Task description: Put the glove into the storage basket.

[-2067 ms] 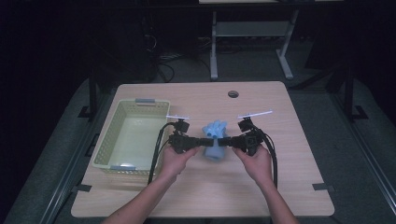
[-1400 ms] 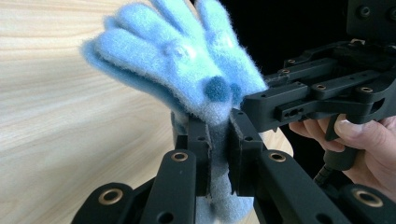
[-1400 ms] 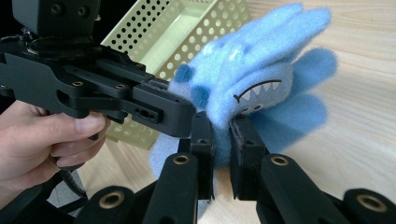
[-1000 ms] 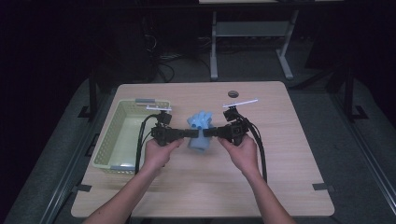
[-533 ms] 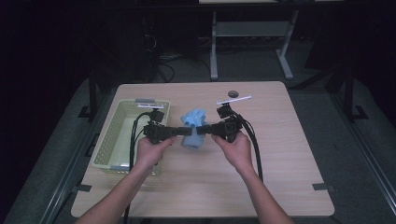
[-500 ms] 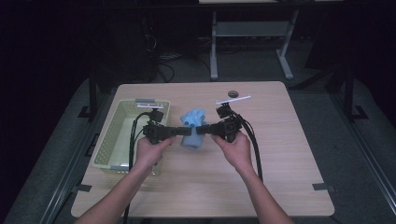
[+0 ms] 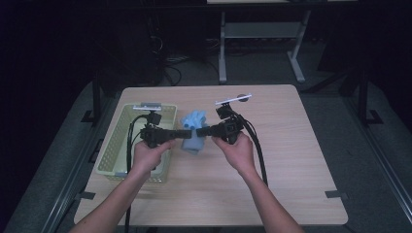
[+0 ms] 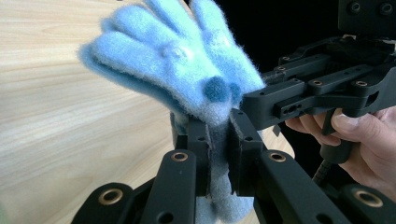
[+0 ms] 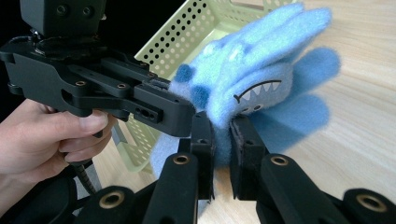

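Left gripper (image 7: 179, 133): jaws pinched on blue fuzzy glove (image 7: 193, 131), gripping cuff end from left side. Right gripper (image 7: 206, 131): jaws clamped on same glove from right side. Both grippers level, tips facing each other, glove between them. Glove held above wooden table (image 7: 291, 160), just right of pale green perforated basket (image 7: 119, 145). Glove fingers point away from person. Right gripper view: shark-face print on glove (image 9: 257, 88), basket (image 9: 196, 32) behind. Left gripper view: glove (image 8: 187, 65) fingers fanned upward above jaws.
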A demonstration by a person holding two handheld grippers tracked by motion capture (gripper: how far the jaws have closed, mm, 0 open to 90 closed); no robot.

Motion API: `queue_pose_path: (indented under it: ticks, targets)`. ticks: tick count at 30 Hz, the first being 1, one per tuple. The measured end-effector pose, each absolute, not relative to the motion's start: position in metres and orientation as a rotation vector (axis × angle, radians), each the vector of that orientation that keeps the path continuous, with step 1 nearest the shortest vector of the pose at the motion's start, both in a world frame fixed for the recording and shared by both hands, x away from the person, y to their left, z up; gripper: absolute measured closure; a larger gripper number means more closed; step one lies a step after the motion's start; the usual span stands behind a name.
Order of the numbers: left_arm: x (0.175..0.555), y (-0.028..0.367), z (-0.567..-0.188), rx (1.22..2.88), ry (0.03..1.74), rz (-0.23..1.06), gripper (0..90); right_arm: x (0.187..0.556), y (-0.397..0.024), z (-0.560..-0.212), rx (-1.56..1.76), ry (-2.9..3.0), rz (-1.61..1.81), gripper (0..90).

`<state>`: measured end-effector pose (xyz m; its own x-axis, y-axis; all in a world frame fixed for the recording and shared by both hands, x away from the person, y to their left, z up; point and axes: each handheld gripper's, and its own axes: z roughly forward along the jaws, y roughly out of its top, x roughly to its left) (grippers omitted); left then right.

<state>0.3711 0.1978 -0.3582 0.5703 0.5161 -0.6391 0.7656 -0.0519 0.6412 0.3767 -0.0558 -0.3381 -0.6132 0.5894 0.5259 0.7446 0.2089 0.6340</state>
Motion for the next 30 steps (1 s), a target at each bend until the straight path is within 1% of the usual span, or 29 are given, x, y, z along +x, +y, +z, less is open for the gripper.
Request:
queue_pose_path:
  ticks: [19,30]
  targets:
    - [0.371,0.23,-0.353,1.708,1.067,-0.251,81.2,0.385,-0.025,-0.333,-1.228,-2.312,-1.375,81.6]
    - [0.369,0.253,-0.351,1.701,1.092,-0.229,81.1,0.39,-0.004,-0.335,-1.19,-2.3,-1.388,81.6]
